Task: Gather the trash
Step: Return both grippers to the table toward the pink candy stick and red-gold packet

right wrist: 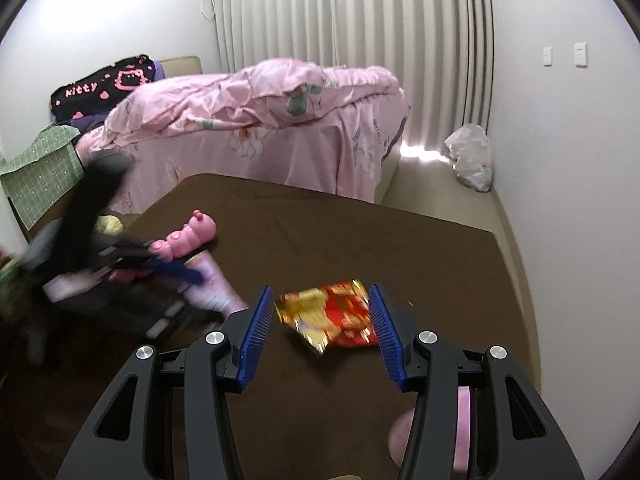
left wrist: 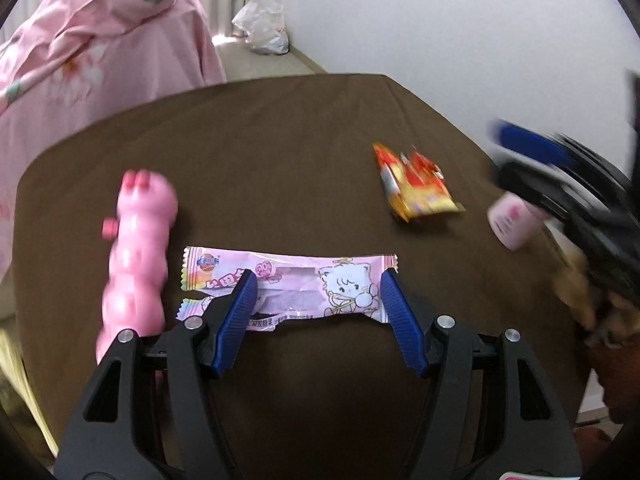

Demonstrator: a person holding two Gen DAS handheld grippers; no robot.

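A long pink candy wrapper [left wrist: 288, 286] with a cartoon cat lies flat on the brown table [left wrist: 280, 152]. My left gripper [left wrist: 318, 280] is open, its blue fingers straddling the wrapper's middle just above it. A crumpled red and gold snack wrapper [right wrist: 330, 314] lies further right; it also shows in the left wrist view [left wrist: 416, 186]. My right gripper [right wrist: 320, 296] is open with the red wrapper between its fingers. The right gripper shows blurred at the right edge of the left wrist view [left wrist: 560, 184]. The left gripper shows blurred in the right wrist view [right wrist: 120, 256].
A pink caterpillar toy [left wrist: 136, 256] lies left of the pink wrapper. A small pink cup [left wrist: 512, 220] stands at the table's right side. A bed with a pink quilt [right wrist: 260, 120] is beyond the table. A white plastic bag [right wrist: 470, 156] sits on the floor by the curtain.
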